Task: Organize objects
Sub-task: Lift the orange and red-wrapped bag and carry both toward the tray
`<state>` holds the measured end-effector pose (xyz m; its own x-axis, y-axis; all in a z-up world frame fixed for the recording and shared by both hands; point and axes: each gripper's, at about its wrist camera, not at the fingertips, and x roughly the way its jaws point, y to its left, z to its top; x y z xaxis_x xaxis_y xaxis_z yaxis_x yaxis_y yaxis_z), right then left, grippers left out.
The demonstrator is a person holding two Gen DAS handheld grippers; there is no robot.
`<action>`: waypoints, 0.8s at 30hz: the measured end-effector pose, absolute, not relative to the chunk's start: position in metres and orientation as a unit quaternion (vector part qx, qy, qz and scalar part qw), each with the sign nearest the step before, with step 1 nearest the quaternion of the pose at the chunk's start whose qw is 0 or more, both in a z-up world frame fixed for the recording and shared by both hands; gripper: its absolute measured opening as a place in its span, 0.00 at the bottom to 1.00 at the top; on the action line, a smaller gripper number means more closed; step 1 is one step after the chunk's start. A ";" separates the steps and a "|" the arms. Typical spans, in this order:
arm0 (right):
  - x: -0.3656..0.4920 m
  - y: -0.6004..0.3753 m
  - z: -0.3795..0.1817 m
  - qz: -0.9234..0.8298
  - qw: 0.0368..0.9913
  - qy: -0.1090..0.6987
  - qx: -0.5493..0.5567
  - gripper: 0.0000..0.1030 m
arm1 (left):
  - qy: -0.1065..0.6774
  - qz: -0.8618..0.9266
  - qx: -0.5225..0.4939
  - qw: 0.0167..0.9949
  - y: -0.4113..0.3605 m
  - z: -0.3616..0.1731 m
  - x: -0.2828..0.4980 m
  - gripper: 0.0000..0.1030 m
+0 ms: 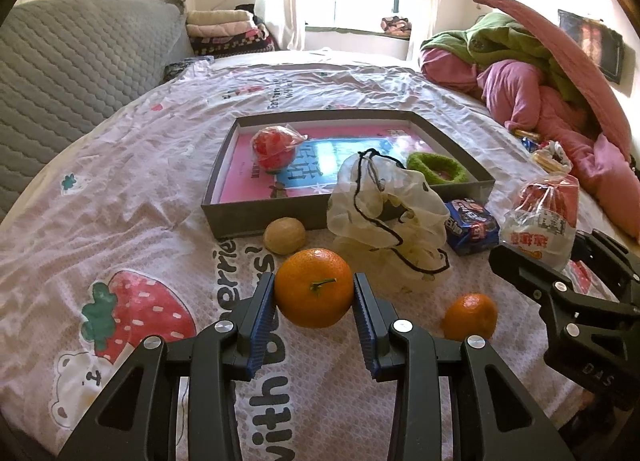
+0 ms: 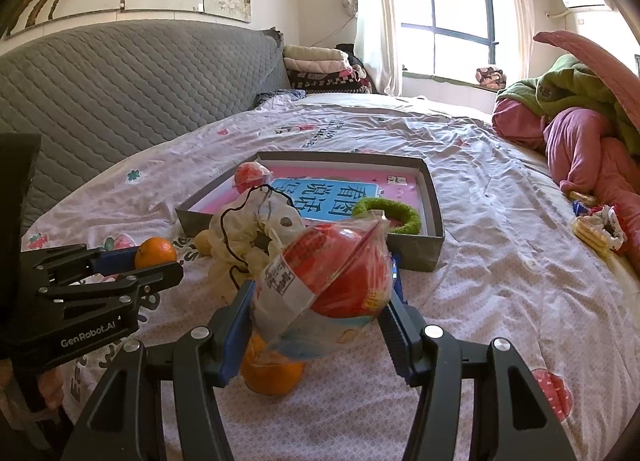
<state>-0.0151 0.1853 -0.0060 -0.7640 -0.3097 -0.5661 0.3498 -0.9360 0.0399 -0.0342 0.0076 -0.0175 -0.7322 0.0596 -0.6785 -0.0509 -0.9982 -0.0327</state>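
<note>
Box (image 1: 224,217) on bedsheet (image 1: 120,189); walnut (image 1: 284,236) before it — book (image 1: 320,157) inside

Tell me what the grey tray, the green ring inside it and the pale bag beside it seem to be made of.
Grey tray: probably matte cardboard, judging by its thin straight walls and sharp corners.
Green ring: fuzzy fabric or yarn, with a nubbly surface.
Pale bag: thin sheer mesh or gauze, crumpled, semi-transparent, with a black drawstring.

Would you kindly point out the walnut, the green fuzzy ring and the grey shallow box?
Walnut (image 1: 284,236): left wrist view, middle of shell.
Green fuzzy ring (image 1: 437,167): left wrist view, near band.
Grey shallow box (image 1: 256,221): left wrist view, front wall.
</note>
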 end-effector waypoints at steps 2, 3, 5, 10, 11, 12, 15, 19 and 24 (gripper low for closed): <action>-0.016 0.186 -0.005 -0.939 0.177 0.032 0.293 0.57 | -0.005 0.930 -0.365 0.027 0.006 -0.017 -0.036 0.38; -0.015 0.186 -0.004 -0.940 0.177 0.032 0.291 0.57 | -0.006 0.930 -0.366 0.025 0.006 -0.016 -0.038 0.38; -0.016 0.184 -0.002 -0.941 0.178 0.033 0.286 0.57 | -0.007 0.930 -0.366 0.025 0.006 -0.015 -0.039 0.38; -0.015 0.183 0.001 -0.943 0.179 0.038 0.279 0.57 | -0.009 0.932 -0.362 0.027 0.006 -0.012 -0.040 0.38; -0.015 0.182 0.001 -0.943 0.180 0.038 0.279 0.57 | -0.009 0.932 -0.362 0.027 0.007 -0.012 -0.040 0.38; -0.016 0.181 0.001 -0.943 0.179 0.039 0.277 0.57 | -0.010 0.932 -0.362 0.027 0.007 -0.011 -0.040 0.38; -0.016 0.181 0.002 -0.943 0.181 0.039 0.275 0.57 | -0.010 0.933 -0.358 0.028 0.007 -0.007 -0.041 0.38; -0.017 0.180 0.005 -0.945 0.182 0.038 0.271 0.57 | -0.028 0.932 -0.359 0.037 0.004 -0.003 -0.044 0.38; -0.017 0.180 0.005 -0.945 0.183 0.035 0.269 0.57 | -0.036 0.934 -0.354 0.036 0.002 0.001 -0.049 0.38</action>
